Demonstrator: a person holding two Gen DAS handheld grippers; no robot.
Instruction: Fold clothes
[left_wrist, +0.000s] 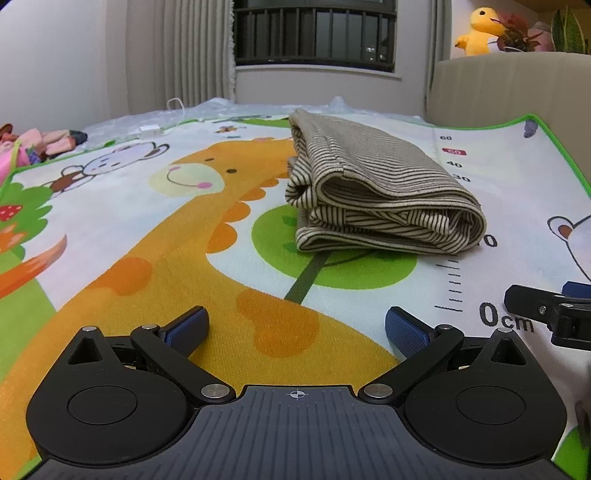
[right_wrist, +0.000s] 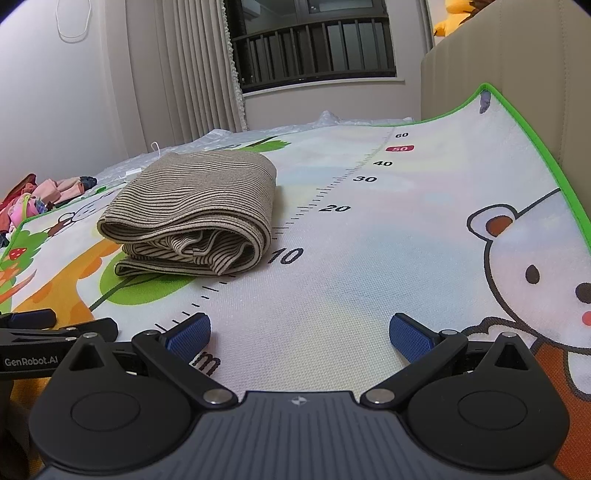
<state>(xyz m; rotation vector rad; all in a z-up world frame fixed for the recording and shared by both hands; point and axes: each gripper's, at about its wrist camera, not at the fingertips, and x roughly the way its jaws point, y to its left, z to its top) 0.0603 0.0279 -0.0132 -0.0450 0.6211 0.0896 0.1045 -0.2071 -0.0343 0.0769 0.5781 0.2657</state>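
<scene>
**Striped garment lies folded, both grippers empty**

Left wrist view: the left gripper (left_wrist: 296, 328) sits low over the play mat (left_wrist: 129, 229), its blue fingers spread wide with nothing between them. The striped garment (left_wrist: 380, 192) rests on the mat at about one o'clock from it, well apart, folded into a thick stack beside the printed ruler (left_wrist: 452, 284). Its long axis runs away from the camera toward the window (left_wrist: 314, 33), with the rounded fold on the ruler side and looser layered ends facing the gripper. Part of the right gripper (left_wrist: 546, 306) shows at three o'clock.

Right wrist view: the right gripper (right_wrist: 299, 330) is likewise spread and empty, over bare mat. The garment (right_wrist: 192, 206) lies at eleven o'clock, its long axis again heading off toward the window (right_wrist: 314, 40).

The risk, as I judge it — the near layers look slack and uneven, so a pinch catching only the top layer could peel the stack open, and a sideways nudge could topple it.
</scene>
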